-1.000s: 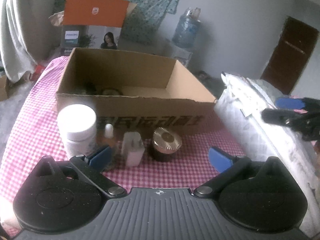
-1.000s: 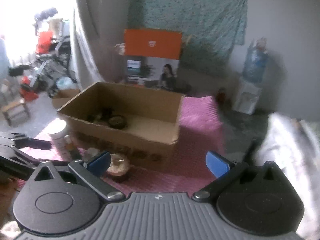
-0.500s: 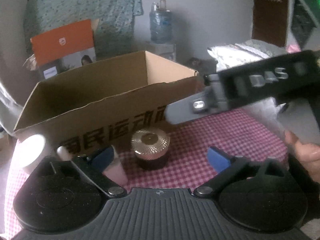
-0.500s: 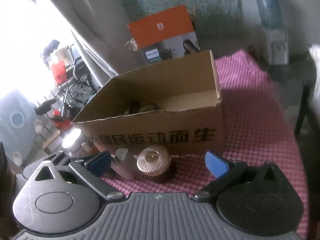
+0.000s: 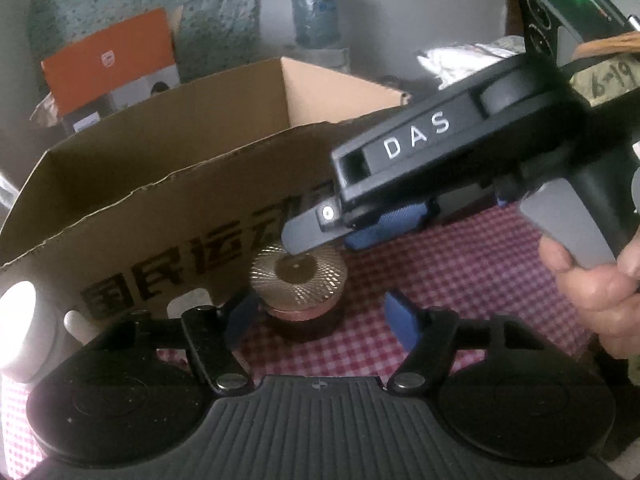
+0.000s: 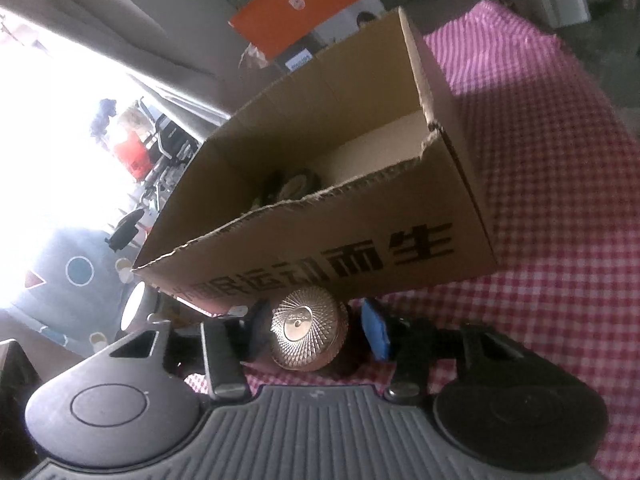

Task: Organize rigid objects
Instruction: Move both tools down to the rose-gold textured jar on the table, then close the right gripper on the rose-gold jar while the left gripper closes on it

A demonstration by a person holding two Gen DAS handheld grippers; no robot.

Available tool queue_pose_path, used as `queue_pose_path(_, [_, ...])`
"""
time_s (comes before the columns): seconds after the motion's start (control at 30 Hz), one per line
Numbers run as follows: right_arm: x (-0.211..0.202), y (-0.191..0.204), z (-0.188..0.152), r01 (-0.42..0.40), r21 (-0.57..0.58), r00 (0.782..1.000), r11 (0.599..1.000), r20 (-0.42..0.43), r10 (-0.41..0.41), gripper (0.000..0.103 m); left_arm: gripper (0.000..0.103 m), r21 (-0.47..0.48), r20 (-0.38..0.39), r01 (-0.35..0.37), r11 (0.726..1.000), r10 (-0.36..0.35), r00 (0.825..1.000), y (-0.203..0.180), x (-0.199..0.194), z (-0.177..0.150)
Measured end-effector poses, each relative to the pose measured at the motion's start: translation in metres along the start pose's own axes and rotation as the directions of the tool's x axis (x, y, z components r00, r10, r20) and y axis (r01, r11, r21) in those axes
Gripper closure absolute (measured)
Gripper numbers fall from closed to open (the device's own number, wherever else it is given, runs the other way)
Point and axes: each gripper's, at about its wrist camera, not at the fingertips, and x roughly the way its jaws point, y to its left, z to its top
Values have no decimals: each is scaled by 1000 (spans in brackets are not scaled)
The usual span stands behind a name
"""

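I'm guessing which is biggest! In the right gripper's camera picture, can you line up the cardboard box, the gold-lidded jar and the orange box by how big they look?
1. cardboard box, by far the biggest.
2 and 3. orange box and gold-lidded jar: they look about alike. The jar is much nearer the camera, so I won't rank them.

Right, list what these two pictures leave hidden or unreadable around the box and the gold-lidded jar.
- Cardboard box contents: right wrist view shows only dark rounded tops behind the front wall; left wrist view shows none.
- Gold-lidded jar body: mostly hidden by the closing right claw; pad contact unclear.
- White jar: cut off by the left edge and overexposed.
- Box lettering: partly covered by the right claw's body in the left wrist view.
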Motion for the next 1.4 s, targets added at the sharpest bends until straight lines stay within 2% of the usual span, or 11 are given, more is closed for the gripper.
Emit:
queue_pose_path(0.1, [5, -3, 3, -21, 11, 1000, 1000, -13, 21, 59, 34, -17, -17, -10, 1000, 10, 1000, 2, 2, 1])
queue_pose_path(0.33, [7, -5, 5, -19, 3, 999, 1000, -41, 19, 59, 33, -20, -27, -8, 1000, 8, 1000, -2, 7, 5])
queue_pose_path(0.53, [-9, -11, -4, -2, 14, 999, 1000, -43, 3, 59, 33, -8, -21, 57, 998, -57, 998, -10, 2, 3])
queue_pose_path(0.83, [-42, -27, -26, 19, 77, 999, 997, -38, -16, 59, 32, 12, -22, 163, 987, -163, 986, -25, -13, -7])
queue_pose_path(1.0, [-55, -34, -29, 59, 92, 998, 994, 14, -61, 59, 23, 63, -25, 116, 991, -114, 993, -29, -12, -8])
queue_pose_path(1.17, [-51, -37, -31, 60, 108, 998, 992, 3, -61, 58, 23, 141, -53, 90, 986, -83, 995, -36, 3, -5])
queue_pose_path(1.27, [-47, -36, -33, 64, 108, 998, 992, -3, -64, 58, 26, 167, -53, 57, 984, -49, 997, -39, 11, -6])
queue_pose_path(1.4, [-41, -35, -34, 49, 120, 999, 992, -4, -49, 57, 35, 152, -64, 55, 987, -46, 997, -40, 18, -5])
